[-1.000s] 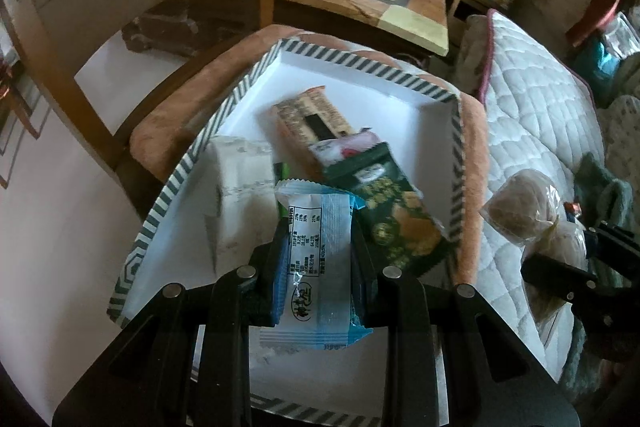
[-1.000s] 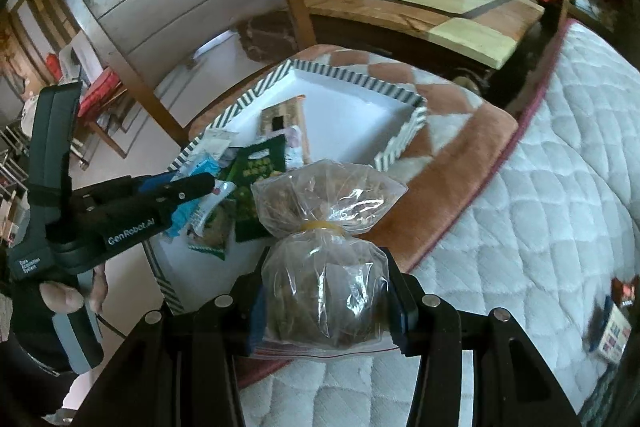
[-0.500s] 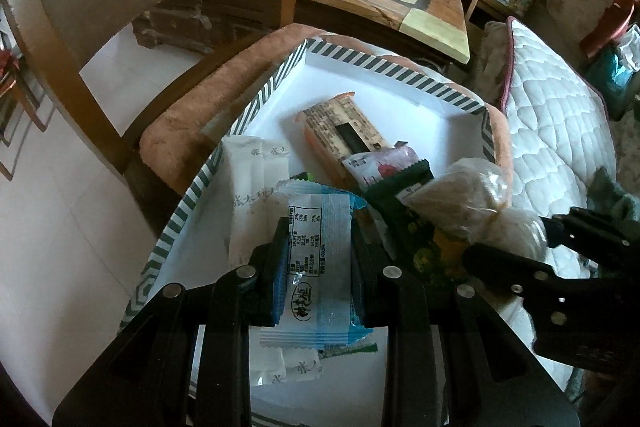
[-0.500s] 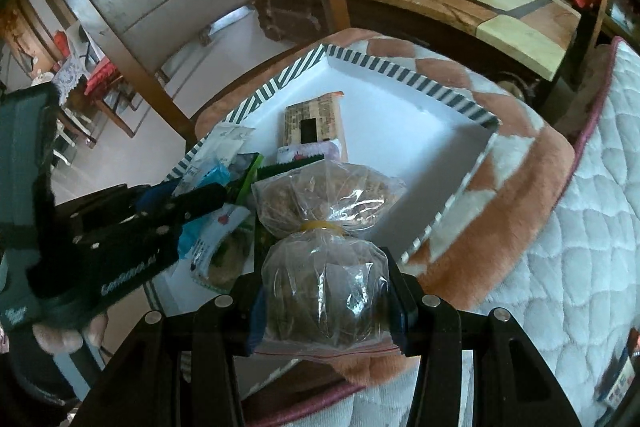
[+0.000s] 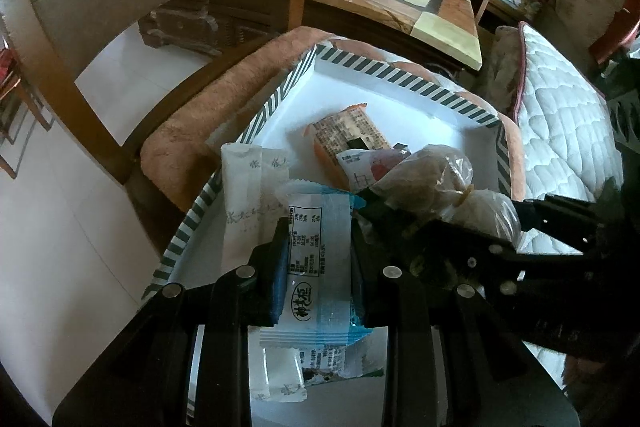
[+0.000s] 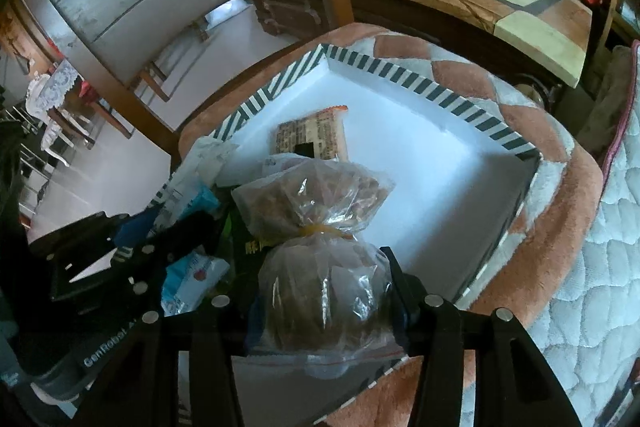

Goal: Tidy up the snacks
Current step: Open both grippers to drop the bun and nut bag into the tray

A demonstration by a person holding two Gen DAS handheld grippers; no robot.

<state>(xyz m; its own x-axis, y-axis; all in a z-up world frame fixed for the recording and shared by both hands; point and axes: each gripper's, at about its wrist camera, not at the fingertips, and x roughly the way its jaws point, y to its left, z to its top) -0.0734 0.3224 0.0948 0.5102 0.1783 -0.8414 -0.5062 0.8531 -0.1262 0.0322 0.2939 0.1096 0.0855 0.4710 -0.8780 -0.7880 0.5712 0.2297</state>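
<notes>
Both grippers hang over the striped-rim tray [image 5: 404, 77], each loaded. The left gripper [image 5: 318, 267] has its fingers clamped on a blue-and-white snack packet [image 5: 320, 263], held upright above the near left part of the tray. The right gripper [image 6: 326, 311] has its fingers clamped on the lower bulb of a clear bag of brown snacks [image 6: 320, 267], tied at the neck with a yellow band, held over the near middle of the tray.

Hazards, as judged from the present state:
- The two grippers are close together; in the left wrist view the right gripper [image 5: 472, 227] lies just beside the left fingers. A sideways move by either could cause a collision and knock a packet loose.
- The clear bag is soft and gripped only on its lower part. Its top flops forward, so on release it may roll or tip onto the packets below.
- The near part of the tray is crowded. A packet dropped there may slide off the pile toward the rim.
- The tray rests on a plush orange-and-white cushion [image 6: 560, 195], not a firm worktop. Downward pressure could tilt it and shift its contents.

Tray contents: an orange-edged printed packet [image 5: 348, 135] lies near the middle. A white wrapped packet [image 5: 248, 195] lies by the left wall. A white packet with red print [image 5: 362, 169] lies on the near end of the orange-edged packet. A dark green packet [image 6: 250, 247] is largely hidden under the bag. The far and right areas of the tray floor are bare.
</notes>
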